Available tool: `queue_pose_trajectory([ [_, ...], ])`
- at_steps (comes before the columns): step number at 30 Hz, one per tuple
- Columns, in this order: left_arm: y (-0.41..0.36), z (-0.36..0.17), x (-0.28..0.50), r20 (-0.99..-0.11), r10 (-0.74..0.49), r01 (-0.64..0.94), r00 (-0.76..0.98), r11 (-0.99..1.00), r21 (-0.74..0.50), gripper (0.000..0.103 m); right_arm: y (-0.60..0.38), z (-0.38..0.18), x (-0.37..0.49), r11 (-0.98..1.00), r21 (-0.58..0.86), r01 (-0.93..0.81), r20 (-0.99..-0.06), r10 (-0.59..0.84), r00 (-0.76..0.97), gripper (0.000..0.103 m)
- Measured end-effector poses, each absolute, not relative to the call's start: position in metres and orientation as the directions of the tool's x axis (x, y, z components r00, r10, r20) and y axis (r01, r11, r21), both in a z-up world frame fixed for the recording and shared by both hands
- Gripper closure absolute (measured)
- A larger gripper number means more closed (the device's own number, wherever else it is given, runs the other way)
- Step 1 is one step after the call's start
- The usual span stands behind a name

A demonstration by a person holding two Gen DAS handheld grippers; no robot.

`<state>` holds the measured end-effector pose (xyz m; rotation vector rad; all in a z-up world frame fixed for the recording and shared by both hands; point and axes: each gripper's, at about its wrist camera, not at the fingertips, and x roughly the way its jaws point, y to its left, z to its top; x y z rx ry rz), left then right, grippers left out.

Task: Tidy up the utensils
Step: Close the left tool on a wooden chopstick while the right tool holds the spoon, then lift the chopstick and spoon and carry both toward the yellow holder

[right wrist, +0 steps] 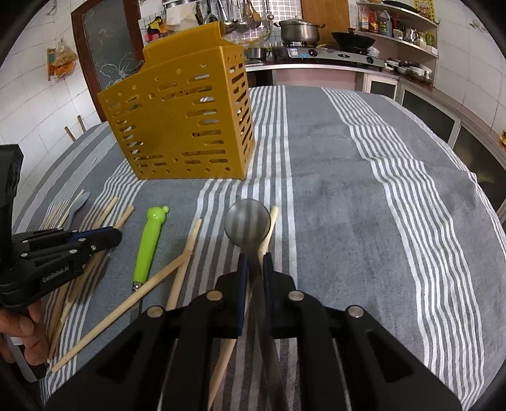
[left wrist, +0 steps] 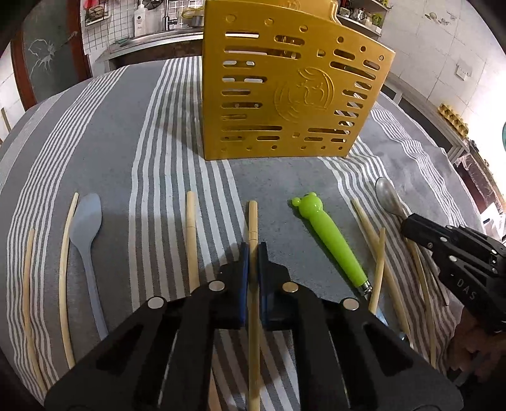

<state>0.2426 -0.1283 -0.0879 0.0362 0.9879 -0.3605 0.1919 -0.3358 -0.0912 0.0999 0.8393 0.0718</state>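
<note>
A yellow slotted utensil holder point(left wrist: 284, 91) stands upright on the striped cloth; it also shows in the right wrist view point(right wrist: 180, 123). My left gripper point(left wrist: 253, 249) is shut on a wooden chopstick point(left wrist: 253, 221) lying on the cloth. My right gripper point(right wrist: 254, 259) is shut on the handle of a metal spoon point(right wrist: 247, 221); the spoon also shows in the left wrist view point(left wrist: 387, 196). A green bear-handled utensil point(left wrist: 329, 240) lies between the grippers. Several loose chopsticks point(left wrist: 191, 234) and a blue spoon point(left wrist: 87, 240) lie to the left.
The grey striped tablecloth point(right wrist: 363, 189) covers the table. More chopsticks point(right wrist: 177, 275) lie crossed beside the spoon. A kitchen counter with a pot point(right wrist: 299, 30) and stove stands behind the table. A shelf with bottles point(right wrist: 395, 25) is at the back right.
</note>
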Motion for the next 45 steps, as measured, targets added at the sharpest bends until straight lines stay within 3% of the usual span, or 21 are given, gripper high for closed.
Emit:
queue_pose_trajectory([
  [7,-0.131,-0.091,0.247,-0.82,-0.288,0.315,0.494,0.939,-0.14,0.099,-0.328,-0.094,0.204,0.996,0.065,-0.054,-0.758,0.085,0.647,0.091],
  [9,-0.131,-0.091,0.248,-0.818,-0.289,0.314,0.497,0.939,-0.141,0.099,-0.328,-0.094,0.206,0.997,0.06,-0.052,-0.758,0.079,0.647,0.083],
  [11,-0.131,-0.091,0.247,-0.816,-0.291,0.312,0.499,0.939,-0.143,0.099,-0.327,-0.093,0.208,0.997,0.054,-0.052,-0.756,0.074,0.65,0.069],
  [15,-0.133,-0.092,0.246,-0.813,-0.289,0.313,0.506,0.939,-0.139,0.099,-0.323,-0.093,0.213,0.997,0.045,-0.056,-0.758,0.07,0.648,0.067],
  [18,-0.132,-0.092,0.246,-0.811,-0.298,0.309,0.503,0.939,-0.153,0.099,-0.319,-0.09,0.218,0.997,0.03,-0.069,-0.755,0.067,0.652,0.052],
  [27,-0.129,-0.092,0.249,-0.81,-0.312,0.312,0.497,0.935,-0.169,0.099,-0.312,-0.09,0.232,0.997,-0.011,-0.079,-0.759,0.043,0.649,0.052],
  [30,-0.128,-0.092,0.249,-0.809,-0.314,0.313,0.497,0.934,-0.171,0.099,-0.314,-0.089,0.234,0.997,0.008,-0.077,-0.762,0.056,0.645,0.068],
  [45,-0.123,-0.083,0.246,-0.777,-0.364,0.307,0.514,0.924,-0.229,0.099,-0.33,-0.053,0.212,0.997,0.06,-0.054,-0.67,0.08,0.738,0.068],
])
